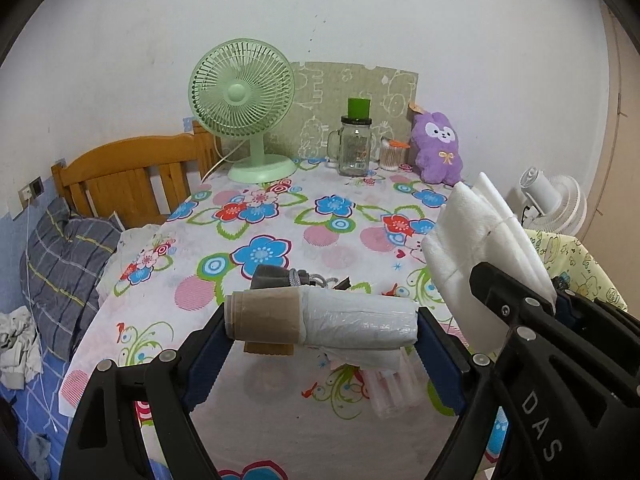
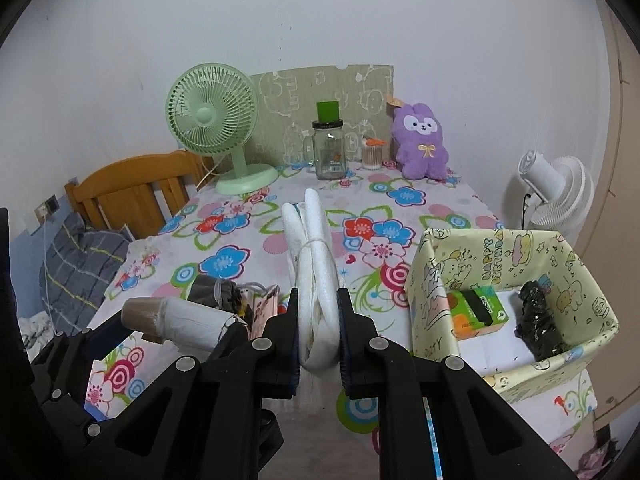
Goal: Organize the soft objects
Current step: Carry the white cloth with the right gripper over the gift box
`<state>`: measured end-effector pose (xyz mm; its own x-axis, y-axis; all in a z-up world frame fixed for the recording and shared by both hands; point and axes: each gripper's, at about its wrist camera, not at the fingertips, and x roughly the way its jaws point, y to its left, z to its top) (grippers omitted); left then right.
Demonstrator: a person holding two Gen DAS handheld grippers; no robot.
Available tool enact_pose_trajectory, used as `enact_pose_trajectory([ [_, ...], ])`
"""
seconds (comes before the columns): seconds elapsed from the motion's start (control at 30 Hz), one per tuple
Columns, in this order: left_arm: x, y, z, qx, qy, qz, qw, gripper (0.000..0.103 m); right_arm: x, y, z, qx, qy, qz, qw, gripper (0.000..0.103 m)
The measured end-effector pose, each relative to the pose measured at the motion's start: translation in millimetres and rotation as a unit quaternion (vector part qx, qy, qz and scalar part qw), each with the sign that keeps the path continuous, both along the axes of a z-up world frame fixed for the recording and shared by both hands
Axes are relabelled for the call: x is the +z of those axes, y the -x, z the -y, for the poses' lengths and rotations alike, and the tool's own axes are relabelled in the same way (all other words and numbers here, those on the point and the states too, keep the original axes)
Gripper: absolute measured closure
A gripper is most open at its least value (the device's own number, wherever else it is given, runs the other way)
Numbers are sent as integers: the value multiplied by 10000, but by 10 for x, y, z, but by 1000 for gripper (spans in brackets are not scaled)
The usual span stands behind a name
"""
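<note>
Over a table point(image 1: 280, 400) spread with a flowered cloth, we hold two grippers side by side, each with a load lifted clear of the cloth. Our left gripper point(image 1: 320, 322) has its jaws set wide and pressed against both ends of a roll of plastic bags point(image 1: 332, 326), pale with a brown paper band at its left end, held crosswise. Our right gripper point(image 2: 318, 332) is clamped tight on a bundle of white foam sheets point(image 2: 314, 256), folded and tied with string, which sticks out forward and upward from the pads.

Just beyond the roll, a small dark grey pouch point(image 1: 276, 278) with a cord lies on the cloth. To the right stands a box point(image 2: 560, 364) covered in yellow cartoon paper, holding a green-and-orange tissue pack point(image 2: 476, 312) and a black wrapped bundle point(image 2: 538, 326).

At the far edge, against the wall, we see a green desk fan point(image 1: 244, 96), a glass jar point(image 1: 354, 148) with a green cup on its lid, a tub of cotton swabs point(image 1: 390, 156) and a purple plush toy point(image 1: 438, 148). A white fan point(image 2: 556, 192) stands off to the right, a wooden bed frame point(image 1: 132, 176) to the left.
</note>
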<state>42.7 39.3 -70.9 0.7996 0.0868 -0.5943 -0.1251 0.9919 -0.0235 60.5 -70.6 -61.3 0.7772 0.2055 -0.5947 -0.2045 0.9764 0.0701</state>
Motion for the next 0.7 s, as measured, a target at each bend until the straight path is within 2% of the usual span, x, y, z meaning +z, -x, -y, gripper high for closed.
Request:
enact_pose_trajectory([
  [0.7, 236, -159, 511, -408, -76, 190, 9990, 15, 251, -78, 506, -274, -60, 146, 9995, 85],
])
